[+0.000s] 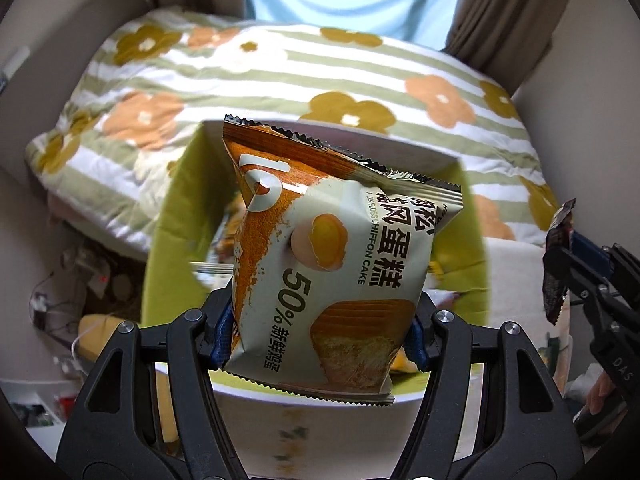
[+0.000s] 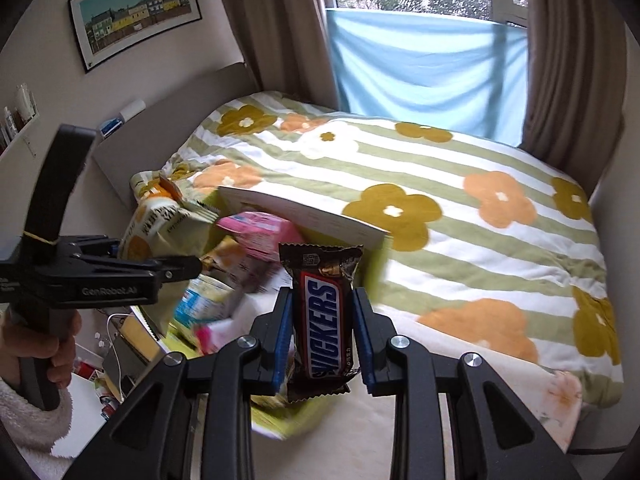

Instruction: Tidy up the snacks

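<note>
2 grippers clamp snacks: left gripper [image 1: 320,344] holds chiffon cake packet [image 1: 328,256], right gripper [image 2: 322,344] a Snickers bar [image 2: 322,316].

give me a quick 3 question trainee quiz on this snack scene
1. True or false: the left tool grips the chiffon cake pack.
2. What does the right tool hold? A) pink pack B) Snickers bar C) nothing
3. Fill in: below both tools sits an open ____ with a green inside, holding more snacks.

Key
1. True. Its pads press the pack's sides.
2. B. The Snickers bar stands upright between its pads; the pink pack lies in the box.
3. Box, in front of the flowered bedding.
</note>
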### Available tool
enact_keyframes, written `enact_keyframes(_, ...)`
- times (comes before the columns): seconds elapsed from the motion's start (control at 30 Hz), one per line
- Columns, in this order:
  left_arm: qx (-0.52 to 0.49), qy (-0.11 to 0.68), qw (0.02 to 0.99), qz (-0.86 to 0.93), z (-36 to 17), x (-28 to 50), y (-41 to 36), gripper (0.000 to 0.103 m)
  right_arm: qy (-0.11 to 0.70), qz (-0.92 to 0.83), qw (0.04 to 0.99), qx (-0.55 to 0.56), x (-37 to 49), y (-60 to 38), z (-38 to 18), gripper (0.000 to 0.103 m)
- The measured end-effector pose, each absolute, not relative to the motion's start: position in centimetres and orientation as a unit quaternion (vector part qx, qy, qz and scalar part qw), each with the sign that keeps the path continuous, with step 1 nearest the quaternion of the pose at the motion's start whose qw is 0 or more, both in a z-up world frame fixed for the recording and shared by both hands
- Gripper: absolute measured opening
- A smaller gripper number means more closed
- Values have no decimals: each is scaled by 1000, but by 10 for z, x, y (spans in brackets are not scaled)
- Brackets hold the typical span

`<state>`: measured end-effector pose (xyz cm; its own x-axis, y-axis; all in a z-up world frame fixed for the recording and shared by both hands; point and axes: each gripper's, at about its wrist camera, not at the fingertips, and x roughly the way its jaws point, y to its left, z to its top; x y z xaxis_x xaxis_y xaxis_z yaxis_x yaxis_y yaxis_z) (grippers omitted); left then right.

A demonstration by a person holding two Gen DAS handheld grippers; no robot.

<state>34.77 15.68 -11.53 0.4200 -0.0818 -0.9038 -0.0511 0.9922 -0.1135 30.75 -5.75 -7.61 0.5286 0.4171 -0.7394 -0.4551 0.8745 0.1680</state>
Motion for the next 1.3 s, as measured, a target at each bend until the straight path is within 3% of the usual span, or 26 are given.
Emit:
enact_keyframes(0.23, -74, 565, 821, -42, -151, 370, 191, 62, 440, 246, 864, -21, 331, -5, -97, 26)
enact_keyframes(0.3, -78, 567, 818, -51, -156, 376, 192, 68, 448, 242, 860, -19, 335, 2, -102, 26)
enact_keyframes(0.37, -70, 568, 817, -65, -158, 377, 189, 93, 456, 236, 858, -19, 339, 6, -108, 26)
enact_keyframes(0.43, -54, 551, 830, -63, -154, 371, 188, 103, 462, 231, 856, -16, 342, 9, -110, 26)
enact_keyframes(0.9, -84, 553, 827, -44, -164, 337, 200, 103, 478, 242, 844, -2, 358, 25, -117, 27)
enact_keyframes(0.97, -83, 554, 827, -45, -165, 335, 199, 103, 486, 238, 841, 6, 362, 28, -121, 33)
enact_keyframes(1.0, -83, 553, 828, -45, -165, 334, 198, 103, 487, 234, 841, 11, 364, 28, -123, 56)
enact_keyframes(1.03, -82, 553, 828, -45, -165, 333, 198, 103, 488, 230, 842, 18, 364, 28, -124, 85)
enact_keyframes(1.07, -81, 554, 828, -45, -165, 332, 197, 103, 487, 229, 843, 26, 362, 27, -125, 95)
enact_keyframes(1.1, -81, 553, 828, -44, -165, 331, 197, 103, 483, 228, 845, 35, 360, 25, -124, 101)
enact_keyframes(1.3, -72, 555, 827, -45, -165, 328, 196, 103, 479, 208, 853, 6, 346, 21, -125, 101)
